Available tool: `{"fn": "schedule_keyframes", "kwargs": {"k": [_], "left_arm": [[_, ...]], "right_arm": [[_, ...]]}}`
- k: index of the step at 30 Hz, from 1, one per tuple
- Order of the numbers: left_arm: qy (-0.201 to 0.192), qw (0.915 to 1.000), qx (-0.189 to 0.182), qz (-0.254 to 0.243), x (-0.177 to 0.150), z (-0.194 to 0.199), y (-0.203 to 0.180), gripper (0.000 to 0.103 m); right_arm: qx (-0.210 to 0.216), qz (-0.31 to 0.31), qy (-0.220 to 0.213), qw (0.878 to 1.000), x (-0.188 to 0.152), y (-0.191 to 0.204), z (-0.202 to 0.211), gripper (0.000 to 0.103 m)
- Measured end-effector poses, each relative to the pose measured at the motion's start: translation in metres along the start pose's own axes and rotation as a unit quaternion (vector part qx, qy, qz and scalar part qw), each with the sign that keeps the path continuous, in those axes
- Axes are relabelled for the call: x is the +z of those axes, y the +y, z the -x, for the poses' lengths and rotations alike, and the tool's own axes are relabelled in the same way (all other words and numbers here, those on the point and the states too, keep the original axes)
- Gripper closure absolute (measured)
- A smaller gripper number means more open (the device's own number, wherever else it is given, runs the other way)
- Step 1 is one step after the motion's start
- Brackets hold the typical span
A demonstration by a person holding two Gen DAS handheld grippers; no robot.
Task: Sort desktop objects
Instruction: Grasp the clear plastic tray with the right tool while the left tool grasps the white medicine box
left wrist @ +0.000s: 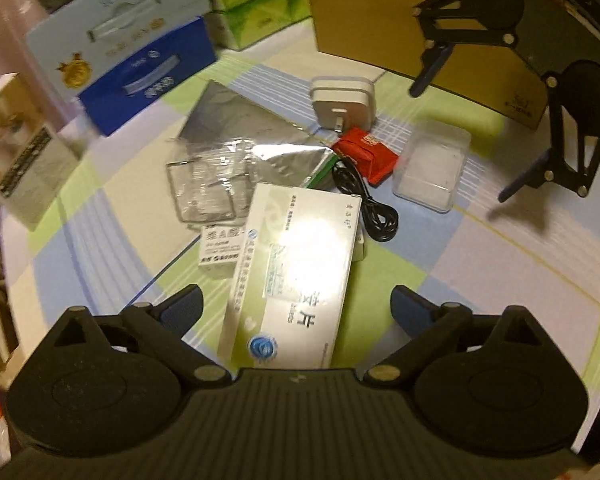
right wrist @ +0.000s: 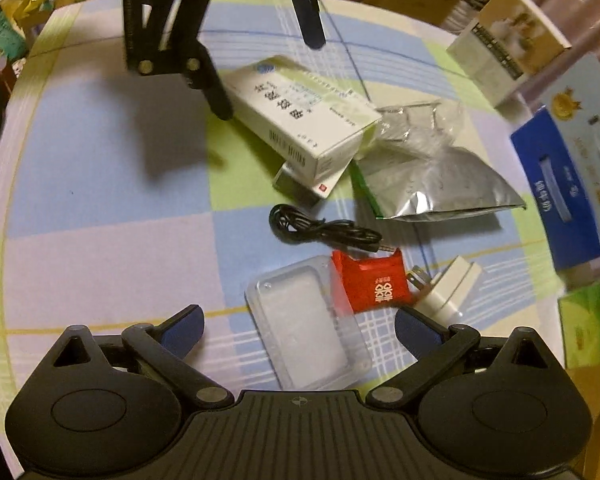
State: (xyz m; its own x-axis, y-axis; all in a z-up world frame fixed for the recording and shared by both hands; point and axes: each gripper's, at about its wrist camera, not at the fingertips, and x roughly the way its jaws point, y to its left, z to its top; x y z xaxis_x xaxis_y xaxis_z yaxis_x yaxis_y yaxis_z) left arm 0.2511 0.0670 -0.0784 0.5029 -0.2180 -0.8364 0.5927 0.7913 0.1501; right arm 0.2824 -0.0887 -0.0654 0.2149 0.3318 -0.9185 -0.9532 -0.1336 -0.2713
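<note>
Left hand-held gripper (left wrist: 296, 304), jaws spread wide and empty, poised above the white medicine box (left wrist: 292, 280), which lies between its fingers on the checked surface (left wrist: 500, 264). Right hand-held gripper (right wrist: 298, 326), likewise open and empty, above the clear plastic case (right wrist: 308, 328); red packet (right wrist: 374, 282) and black cable (right wrist: 320, 232) just beyond it.

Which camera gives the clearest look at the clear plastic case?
The right wrist view: the clear plastic case lies large and close between that claw's open fingers, beside the red packet. In the left wrist view the case is smaller, farther off, and its outline is faint against the tablecloth.
</note>
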Motion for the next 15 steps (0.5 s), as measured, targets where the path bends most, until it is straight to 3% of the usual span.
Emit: {"fn": "schedule_keyframes", "kwargs": {"k": [3, 15], "left_arm": [[0.012, 0.9997, -0.019, -0.004, 0.002, -0.014, 0.005, 0.018], [0.014, 0.999, -0.043, 0.0, 0.003, -0.031, 0.013, 0.023]], "right_arm": [[0.016, -0.006, 0.006, 1.0, 0.0, -0.009, -0.009, 0.012], [0.056, -0.05, 0.03, 0.997, 0.003, -0.03, -0.031, 0.041]]}}
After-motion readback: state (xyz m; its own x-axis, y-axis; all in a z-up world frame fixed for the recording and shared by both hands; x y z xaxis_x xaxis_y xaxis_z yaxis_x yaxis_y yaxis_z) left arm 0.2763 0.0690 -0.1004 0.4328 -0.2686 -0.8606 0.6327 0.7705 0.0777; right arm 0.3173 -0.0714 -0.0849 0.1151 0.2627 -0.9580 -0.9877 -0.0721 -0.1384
